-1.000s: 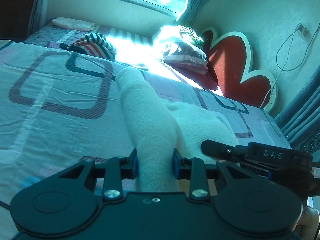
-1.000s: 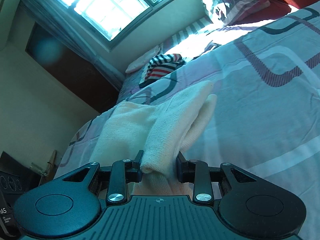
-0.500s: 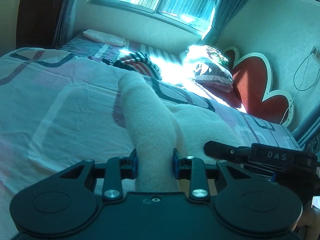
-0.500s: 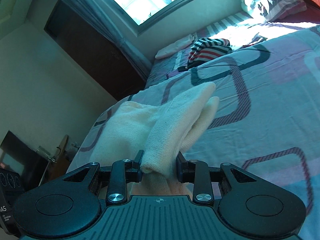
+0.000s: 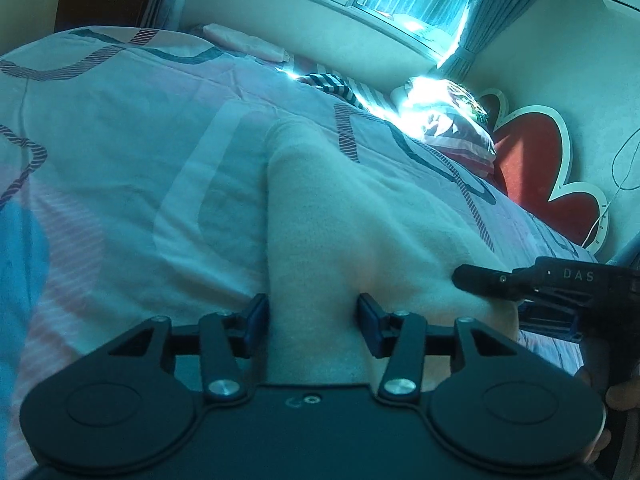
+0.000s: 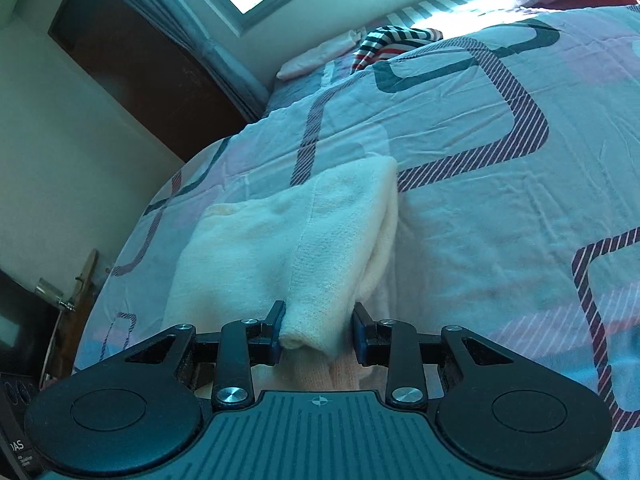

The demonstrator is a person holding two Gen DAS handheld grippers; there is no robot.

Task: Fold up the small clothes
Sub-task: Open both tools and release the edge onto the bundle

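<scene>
A cream knitted garment (image 5: 340, 216) lies folded on the patterned bed cover (image 5: 120, 140). Its near edge runs between the jaws of my left gripper (image 5: 312, 320), which are opening. The pads stand slightly off the cloth, which has spread flat. In the right wrist view the same garment (image 6: 320, 232) shows as a folded stack with doubled edges. My right gripper (image 6: 316, 330) still pinches its near corner, and its jaws are starting to open. The right gripper (image 5: 480, 276) also shows in the left wrist view, low over the garment's right side.
A striped garment (image 6: 396, 40) and a folded pink cloth (image 6: 316, 58) lie at the far side of the bed. Pillows (image 5: 452, 128) rest against a red heart-shaped headboard (image 5: 540, 160). A dark door (image 6: 132, 68) stands past the bed's left edge. A hand (image 5: 624, 396) holds the right gripper.
Both grippers have travelled across the bed and sunk, carrying the cream garment's edge down onto the cover. The left jaws have widened and the raised cloth ridge has flattened.
</scene>
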